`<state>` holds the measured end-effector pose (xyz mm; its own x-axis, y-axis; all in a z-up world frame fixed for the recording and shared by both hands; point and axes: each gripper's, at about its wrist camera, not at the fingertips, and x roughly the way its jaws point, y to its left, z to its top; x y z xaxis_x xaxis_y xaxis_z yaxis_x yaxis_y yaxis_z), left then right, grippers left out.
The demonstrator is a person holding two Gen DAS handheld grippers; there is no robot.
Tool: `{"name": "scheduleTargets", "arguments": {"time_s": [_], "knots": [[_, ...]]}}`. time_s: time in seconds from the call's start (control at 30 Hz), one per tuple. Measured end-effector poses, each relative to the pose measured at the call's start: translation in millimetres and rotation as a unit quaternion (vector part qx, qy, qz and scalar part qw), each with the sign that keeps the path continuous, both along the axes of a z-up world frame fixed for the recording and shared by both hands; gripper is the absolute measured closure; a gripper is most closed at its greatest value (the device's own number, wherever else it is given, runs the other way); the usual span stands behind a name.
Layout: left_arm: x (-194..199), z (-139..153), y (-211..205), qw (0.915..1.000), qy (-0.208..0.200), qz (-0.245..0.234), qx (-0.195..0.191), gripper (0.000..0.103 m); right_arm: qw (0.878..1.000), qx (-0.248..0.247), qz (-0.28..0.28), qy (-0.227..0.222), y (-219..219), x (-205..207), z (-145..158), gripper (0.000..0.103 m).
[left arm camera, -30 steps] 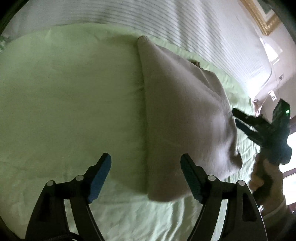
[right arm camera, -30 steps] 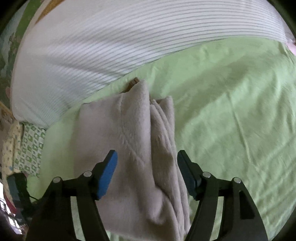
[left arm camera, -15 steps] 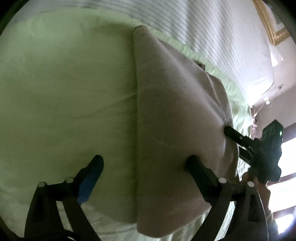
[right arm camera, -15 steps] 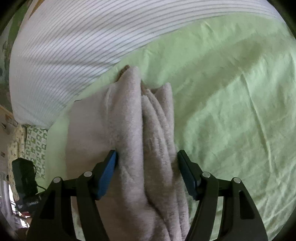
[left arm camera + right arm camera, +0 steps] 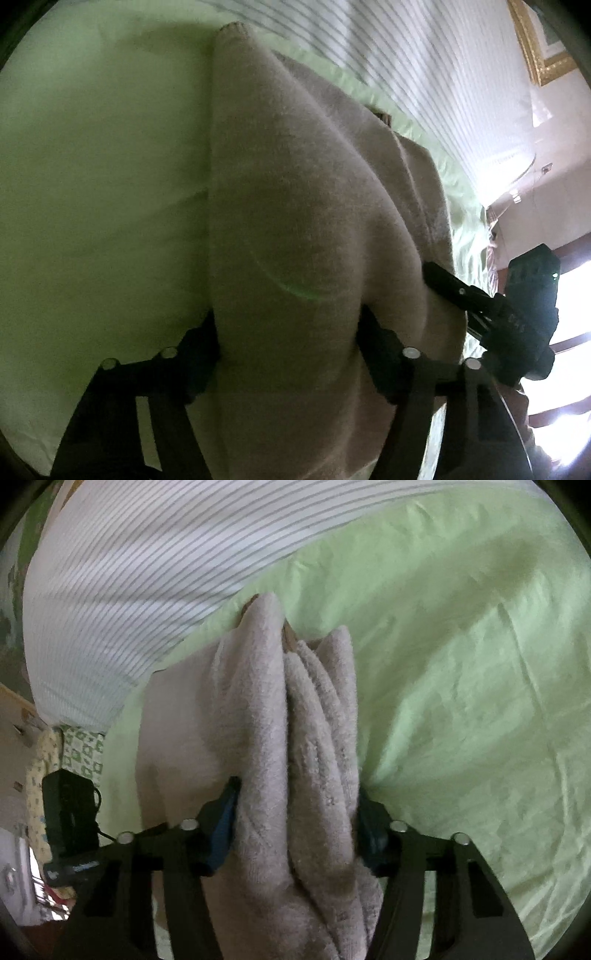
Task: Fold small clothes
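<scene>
My left gripper point(image 5: 288, 354) and right gripper point(image 5: 295, 830) each squeezed the folded fluffy towel point(image 5: 295, 738). I needed to lift both ends evenly above the green sheet point(image 5: 461, 683).

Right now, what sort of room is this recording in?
Most likely a bedroom: the folded towel lies on a green bedsheet, beside a striped duvet; a gilt frame hangs on the wall.

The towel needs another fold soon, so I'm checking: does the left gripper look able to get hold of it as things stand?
Probably yes: the beige towel already fills the gap between the left gripper fingers, with nothing between them.
</scene>
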<state>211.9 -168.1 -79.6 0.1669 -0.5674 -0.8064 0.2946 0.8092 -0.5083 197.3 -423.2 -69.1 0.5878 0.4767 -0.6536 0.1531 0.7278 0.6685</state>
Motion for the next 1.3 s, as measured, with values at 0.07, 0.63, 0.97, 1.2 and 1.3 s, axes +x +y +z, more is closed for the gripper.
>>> {"name": "scheduleTargets", "arguments": {"time_s": [0.07,0.63,0.97,1.2,1.3], "knots": [[-5.3,3.7,0.9,1.0,-0.01,-0.001,0.0,0.046,1.0,-0.001,0.004,-0.002,3.6,-0.2,2.8,0.061],[-77.4,94.8,180.2,0.9933,-0.083,0.072,-0.035,0.051,0.987,0.067,0.098,-0.111,131.6,-31.0,73.9,0.07],[-125.4,47.6,275.2,0.9911,-0.05,0.123,-0.002,0.051,0.978,0.069,0.185,-0.07,218.7,-26.8,41.2,0.07],[-130.4,25.8,277.3,0.9914,-0.047,0.121,0.015,0.044,0.983,0.045,0.176,-0.036,220.9,-26.5,15.4,0.063],[-127.4,30.0,277.3,0.991,-0.04,0.125,0.025,0.041,0.984,0.037,0.174,-0.03,214.1,-26.0,16.8,0.061]]}}
